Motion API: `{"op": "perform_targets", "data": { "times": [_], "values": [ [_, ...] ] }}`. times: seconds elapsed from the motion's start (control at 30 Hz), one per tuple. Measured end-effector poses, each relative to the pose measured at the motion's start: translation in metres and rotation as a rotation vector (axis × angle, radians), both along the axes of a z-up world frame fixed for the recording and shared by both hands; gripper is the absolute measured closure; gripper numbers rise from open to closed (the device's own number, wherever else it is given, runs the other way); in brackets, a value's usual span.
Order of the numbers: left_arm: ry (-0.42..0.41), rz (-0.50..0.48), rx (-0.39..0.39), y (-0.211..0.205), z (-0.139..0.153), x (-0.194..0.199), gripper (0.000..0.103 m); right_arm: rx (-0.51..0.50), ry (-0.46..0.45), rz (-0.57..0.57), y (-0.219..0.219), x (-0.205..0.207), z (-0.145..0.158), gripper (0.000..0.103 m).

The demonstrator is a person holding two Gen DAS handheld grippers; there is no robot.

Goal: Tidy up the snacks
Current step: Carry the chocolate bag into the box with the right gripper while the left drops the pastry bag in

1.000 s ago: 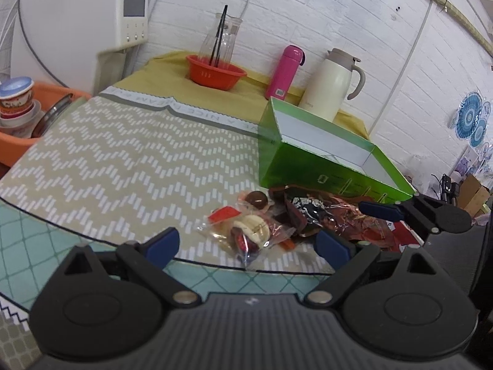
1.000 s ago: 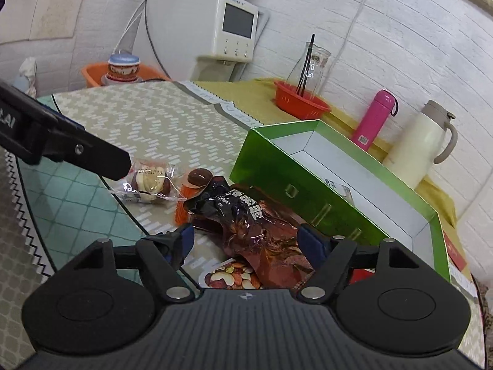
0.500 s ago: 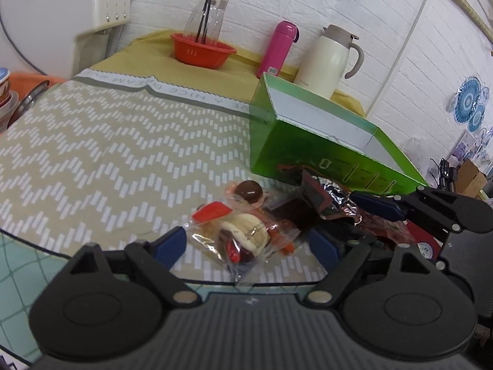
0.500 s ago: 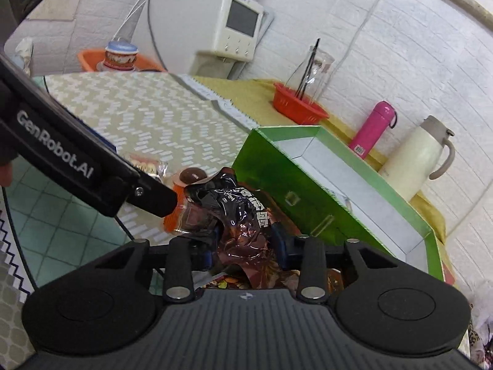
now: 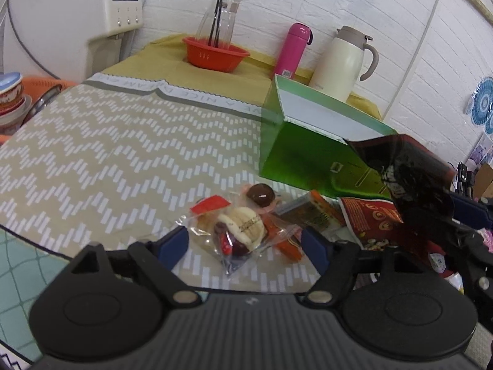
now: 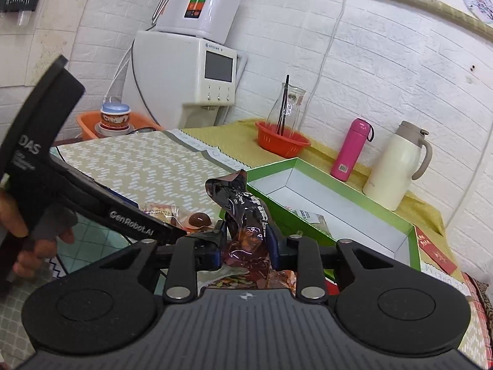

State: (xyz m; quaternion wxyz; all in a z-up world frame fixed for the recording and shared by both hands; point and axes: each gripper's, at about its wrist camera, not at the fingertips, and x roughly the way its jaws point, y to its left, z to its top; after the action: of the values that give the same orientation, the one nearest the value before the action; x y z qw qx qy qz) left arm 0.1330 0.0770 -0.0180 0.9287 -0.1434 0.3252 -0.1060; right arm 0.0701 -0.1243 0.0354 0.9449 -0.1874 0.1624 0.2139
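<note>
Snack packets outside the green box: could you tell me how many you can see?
5: a clear cookie packet, a chocolate ball, an orange-edged packet and a red nut bag on the table, plus the dark bag in the right gripper. Others may be hidden.

- My fingers point(image 5: 177, 243) wear dark blue pads on black arms.
- The shiny packet point(image 6: 246, 215) I see is dark brown-red with white lettering.
- The box point(image 6: 409, 234) is bright green outside, white inside.
- The table point(image 5: 123, 154) has a beige cloth with white dashes in a zigzag; its near edge is pale teal with a grid.
- The flask point(image 5: 294, 47) is hot pink, the jug point(image 5: 342, 61) cream with a grey-beige lid.
- The bowl point(image 5: 215, 54) is orange-red on a mustard-yellow cloth point(image 5: 160, 64).
- The wall point(image 6: 385, 61) is white brick.
</note>
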Motion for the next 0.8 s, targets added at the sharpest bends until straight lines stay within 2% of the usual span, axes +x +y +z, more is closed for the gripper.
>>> {"op": "perform_targets", "data": {
  "times": [0.1,0.2,0.23,0.3,0.37,0.47,0.57,0.8],
  "values": [
    [0.023,0.028,-0.070,0.005,0.002,0.005,0.026,0.017,-0.008,0.002,-0.002,-0.003,0.003,0.057],
    [0.022,0.041,-0.037,0.001,0.001,0.014,0.026,0.036,-0.014,-0.002,-0.003,-0.004,0.007,0.059],
    [0.017,0.042,-0.016,-0.002,0.001,0.016,0.029,0.043,-0.010,-0.002,-0.004,-0.004,0.007,0.059],
    [-0.010,0.031,0.053,-0.007,-0.001,0.018,0.045,0.061,-0.003,-0.005,-0.006,-0.003,0.007,0.059],
    [-0.026,0.029,0.070,-0.006,-0.002,0.016,0.047,0.081,0.000,-0.005,-0.009,-0.004,0.009,0.059],
    [-0.020,0.021,0.052,-0.001,0.000,0.012,0.054,0.103,-0.001,-0.004,-0.012,-0.007,0.012,0.059],
    [-0.029,0.011,0.038,0.001,0.005,0.004,0.056,0.118,-0.006,-0.004,-0.014,-0.008,0.016,0.059],
    [-0.132,-0.033,0.016,0.000,0.044,-0.016,0.057,0.153,-0.061,-0.009,-0.024,-0.013,0.032,0.059]
  ]
}}
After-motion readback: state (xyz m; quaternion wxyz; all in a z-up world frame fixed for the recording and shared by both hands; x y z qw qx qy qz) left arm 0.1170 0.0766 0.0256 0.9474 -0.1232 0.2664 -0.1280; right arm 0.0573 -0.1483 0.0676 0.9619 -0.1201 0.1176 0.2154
